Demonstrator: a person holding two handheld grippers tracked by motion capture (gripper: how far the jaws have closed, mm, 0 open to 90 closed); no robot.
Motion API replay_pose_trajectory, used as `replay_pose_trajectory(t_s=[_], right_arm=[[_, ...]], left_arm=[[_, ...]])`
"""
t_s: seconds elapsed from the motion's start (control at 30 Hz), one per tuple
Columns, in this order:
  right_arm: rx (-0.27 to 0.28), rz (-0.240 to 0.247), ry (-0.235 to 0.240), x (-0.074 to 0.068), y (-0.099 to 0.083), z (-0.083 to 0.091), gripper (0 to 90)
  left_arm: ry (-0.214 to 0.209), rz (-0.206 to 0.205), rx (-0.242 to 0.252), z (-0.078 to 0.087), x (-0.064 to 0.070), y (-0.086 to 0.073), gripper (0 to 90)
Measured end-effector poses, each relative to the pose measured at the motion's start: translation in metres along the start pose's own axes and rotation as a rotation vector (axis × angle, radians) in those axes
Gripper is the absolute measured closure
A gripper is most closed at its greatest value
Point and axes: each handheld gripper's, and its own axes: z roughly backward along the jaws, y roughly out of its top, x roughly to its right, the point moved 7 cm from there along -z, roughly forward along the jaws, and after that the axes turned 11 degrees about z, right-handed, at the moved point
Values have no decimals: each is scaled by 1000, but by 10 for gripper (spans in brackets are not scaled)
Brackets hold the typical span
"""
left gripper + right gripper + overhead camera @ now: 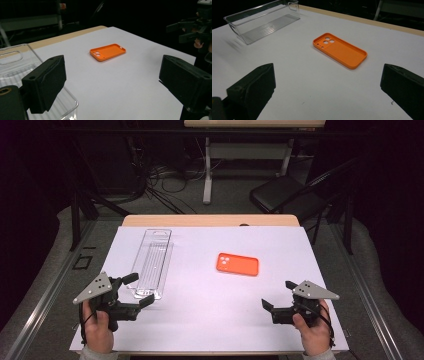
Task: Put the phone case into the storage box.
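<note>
Nothing moved yet — the orange phone case (237,264) lies untouched beside the clear tray (151,262); left gripper (134,291) and right gripper (278,295) wait, jaws apart.

Orange phone case (237,264); clear ribbed tray (151,262); white sheet (210,310).

Backdrop around the light wooden worktop (210,220)

A large white paper sheet (210,315) covers nearly all of the worktop, leaving a bare strip along its far edge. Beyond the worktop's far right corner stands a black folding chair (280,195). Beyond its far edge are a white metal table leg (207,170) and tangled black cables (165,175) on the grey carpet floor (235,207).
</note>
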Motion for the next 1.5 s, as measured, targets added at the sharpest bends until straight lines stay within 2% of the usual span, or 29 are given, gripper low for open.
replay_pose_trajectory(t_s=[0.2,0.3,0.43,0.53,0.7,0.83,0.97,1.1,1.3,1.4,1.47,1.5], right_arm=[[-24,8,-5,3,8,-5,0],[-45,46,-18,4,17,-10,0],[-54,60,-24,6,24,-15,0],[-67,55,-13,9,30,-21,0],[-82,58,3,14,39,-33,0],[-94,61,10,17,41,-37,0],[-121,53,-4,22,44,-42,3],[-157,45,-12,31,48,-46,4],[-178,37,-18,39,55,-51,5],[-198,35,-20,42,60,-55,5],[-203,36,-18,45,63,-59,5],[-226,34,-12,46,65,-65,5]], left_arm=[[-9,22,-2,-5,-6,19,74],[-2,17,-9,-7,-9,25,74],[-1,17,-21,-13,-12,31,74],[-6,27,-35,-19,-14,34,74],[28,14,-60,-28,-19,34,74],[40,10,-75,-34,-21,36,74],[27,24,-67,-40,-20,42,74],[22,14,-64,-45,-18,48,74],[20,27,-83,-51,-24,54,74],[36,14,-94,-51,-28,54,74],[47,20,-91,-50,-30,54,74],[46,23,-90,-50,-31,53,74]])
